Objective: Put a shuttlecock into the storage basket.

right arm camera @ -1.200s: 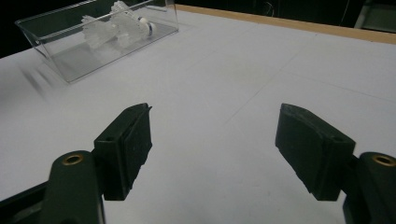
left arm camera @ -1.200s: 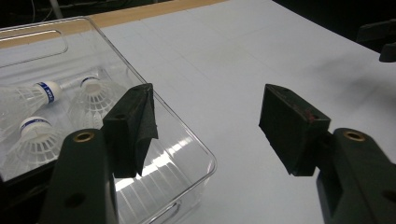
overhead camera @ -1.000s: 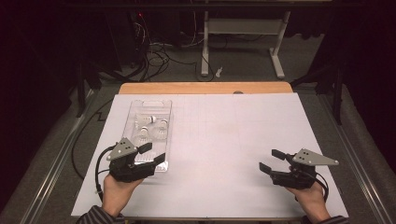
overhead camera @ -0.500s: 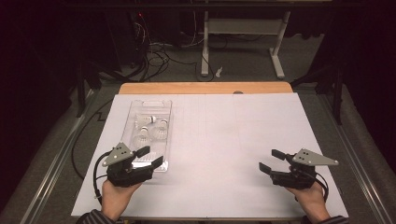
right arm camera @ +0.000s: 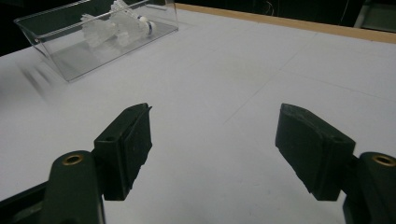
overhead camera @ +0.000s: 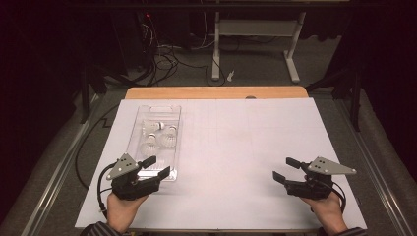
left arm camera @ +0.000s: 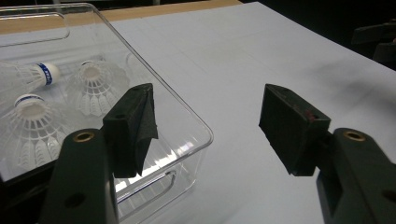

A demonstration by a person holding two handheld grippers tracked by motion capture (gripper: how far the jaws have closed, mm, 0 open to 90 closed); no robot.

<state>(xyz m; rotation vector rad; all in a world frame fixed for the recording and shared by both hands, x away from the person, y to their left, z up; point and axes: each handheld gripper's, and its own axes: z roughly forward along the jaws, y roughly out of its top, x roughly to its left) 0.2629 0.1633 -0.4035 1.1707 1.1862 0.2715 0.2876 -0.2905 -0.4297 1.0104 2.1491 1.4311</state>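
A clear plastic box [overhead camera: 156,107] lies lengthwise at the left of the white table cover, holding three white shuttlecocks [overhead camera: 149,146]. My left gripper [overhead camera: 159,165] is at the box's near end, open and holding nothing. In the left gripper view [left arm camera: 206,91] one jaw stands in front of the box's near corner [left arm camera: 201,135] and the other over bare cover, with the shuttlecocks [left arm camera: 95,86] lying behind the wall. My right gripper [overhead camera: 283,168] is open and low over the cover at the near right. The right gripper view [right arm camera: 215,112] has the box [right arm camera: 70,65] far off to the upper left.
A white cover [overhead camera: 236,137] spreads over the table, with a wooden strip [overhead camera: 216,93] along the far edge. Beyond it are a dark floor, cables [overhead camera: 162,54] and a white desk frame [overhead camera: 255,29]. Metal rails [overhead camera: 54,172] run along the table's sides.
My left gripper has drawn back a little toward the near edge, off the box's near end. The right gripper and the box have stayed put.
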